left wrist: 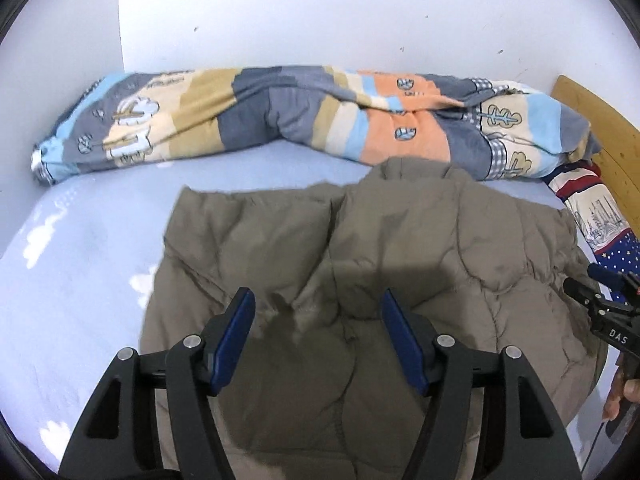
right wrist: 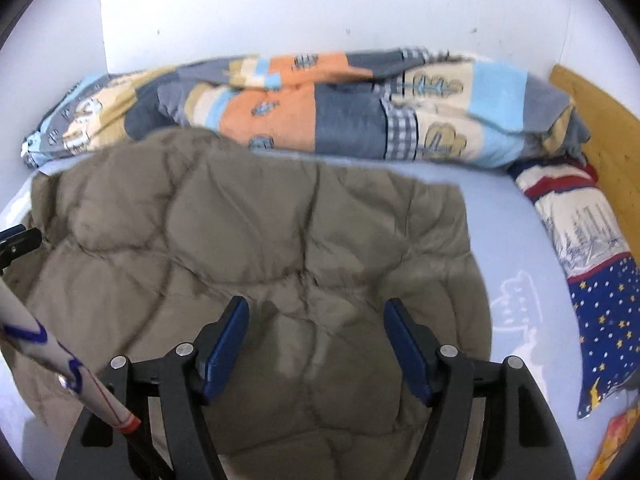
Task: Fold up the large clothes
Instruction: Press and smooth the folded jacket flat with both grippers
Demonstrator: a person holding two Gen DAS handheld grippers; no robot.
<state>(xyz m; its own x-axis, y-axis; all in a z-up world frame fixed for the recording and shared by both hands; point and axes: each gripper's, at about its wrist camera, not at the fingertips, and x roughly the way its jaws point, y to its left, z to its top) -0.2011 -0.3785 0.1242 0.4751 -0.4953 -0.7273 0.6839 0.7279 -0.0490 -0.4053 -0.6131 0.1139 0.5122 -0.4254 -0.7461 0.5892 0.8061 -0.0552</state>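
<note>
A large olive-brown quilted jacket lies spread on a bed covered by a pale blue sheet. In the left wrist view the jacket fills the middle and lower part of the picture, with one panel lying flat to the left and a puffier, raised part with the collar toward the far side, close to a rolled patchwork quilt. That quilt, in blue, grey, orange and cream blocks, stretches along the white wall at the far edge of the bed.

The left tool hovers above the jacket with its two blue-padded fingers spread well apart and nothing between them. The right tool is likewise held over the jacket, its fingers wide apart and gripping nothing; whether either one touches the fabric cannot be told. In the left wrist view the right tool shows at the right edge as a black frame, beside the jacket's right side.

In the right wrist view the jacket covers the left and centre of the bed, its quilted seams running across the puffy surface. To the right lies a pillow with a dark blue starred end and a cream section with red stripes, resting against a wooden headboard. A white stick with blue and red markings crosses the lower left corner of that view.
</note>
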